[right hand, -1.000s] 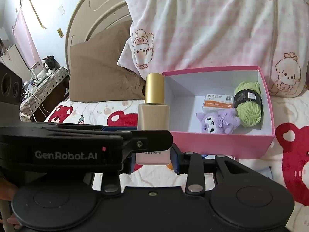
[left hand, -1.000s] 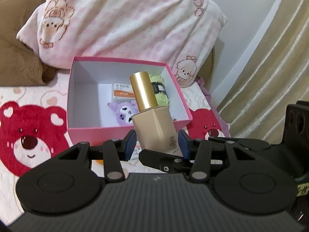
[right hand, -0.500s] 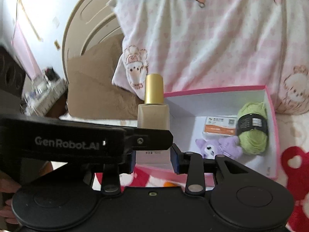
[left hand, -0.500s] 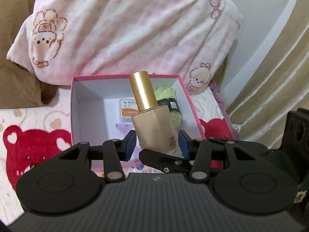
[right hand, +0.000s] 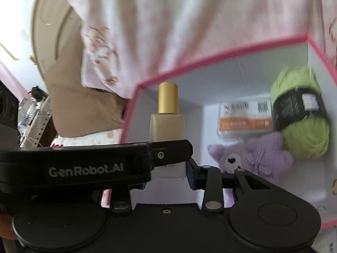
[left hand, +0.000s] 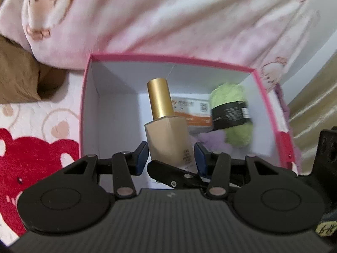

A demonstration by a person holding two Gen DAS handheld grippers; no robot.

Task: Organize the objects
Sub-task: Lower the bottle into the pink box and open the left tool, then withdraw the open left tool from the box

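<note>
A beige foundation bottle (left hand: 168,135) with a gold cap is held between both grippers over the open pink box (left hand: 85,97). My left gripper (left hand: 170,158) stands around its base, and my right gripper (right hand: 168,175) is shut on the same bottle (right hand: 167,126); the left gripper's finger crosses in front of it. Inside the box (right hand: 189,65) lie a green yarn ball (left hand: 231,113), an orange-and-white packet (left hand: 189,109) and a purple plush toy (right hand: 250,158). The box's left half is bare white floor.
The box sits on a bed sheet with red bear prints (left hand: 31,151). A pink-checked pillow (left hand: 168,14) lies behind the box and a brown pillow (left hand: 19,80) to its left. A beige curtain (left hand: 316,105) hangs at the right.
Both grippers have carried the bottle forward and over the box. The box now fills both views and the bottle hangs above its inside.
</note>
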